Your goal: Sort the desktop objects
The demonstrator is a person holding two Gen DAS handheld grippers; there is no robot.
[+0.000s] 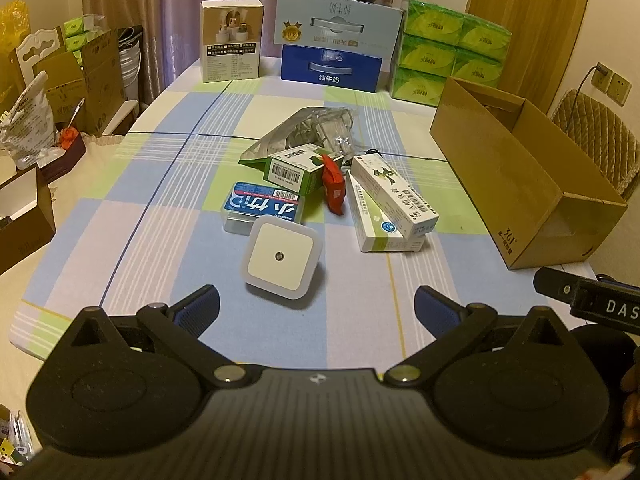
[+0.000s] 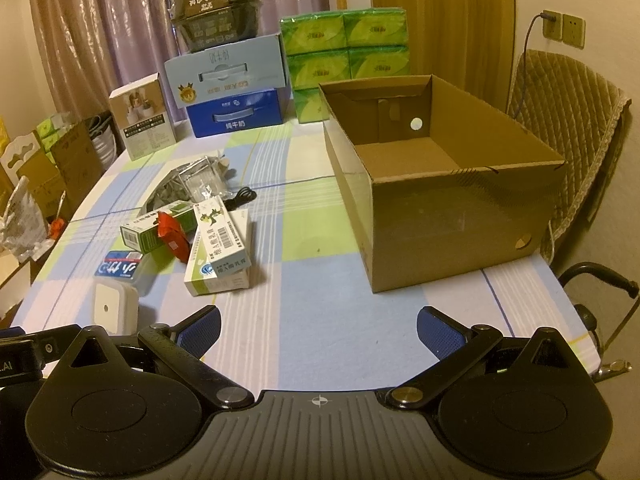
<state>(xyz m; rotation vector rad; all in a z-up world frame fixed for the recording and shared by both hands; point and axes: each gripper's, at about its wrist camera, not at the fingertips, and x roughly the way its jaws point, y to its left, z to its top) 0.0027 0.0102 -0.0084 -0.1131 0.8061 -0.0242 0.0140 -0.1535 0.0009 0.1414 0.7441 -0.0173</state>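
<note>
A pile of small items lies mid-table on the checked cloth. Nearest is a white square night light (image 1: 281,263) (image 2: 114,312), leaning on a blue-labelled clear case (image 1: 262,207) (image 2: 120,270). Behind lie a green and white box (image 1: 302,168) (image 2: 154,230), a red packet (image 1: 334,187) (image 2: 172,236), two stacked white ointment boxes (image 1: 390,204) (image 2: 220,250), a clear plastic bag (image 1: 308,128) (image 2: 188,182) and a black cable (image 2: 240,196). My left gripper (image 1: 316,306) is open just short of the night light. My right gripper (image 2: 318,326) is open over bare cloth, in front of the open cardboard box (image 2: 448,184) (image 1: 516,184).
Milk cartons (image 1: 334,46) (image 2: 236,88), green tissue packs (image 1: 448,56) (image 2: 348,56) and a white product box (image 1: 231,42) (image 2: 142,120) line the far edge. A padded chair (image 2: 568,132) stands right of the table. Cardboard boxes and bags (image 1: 48,92) crowd the left side.
</note>
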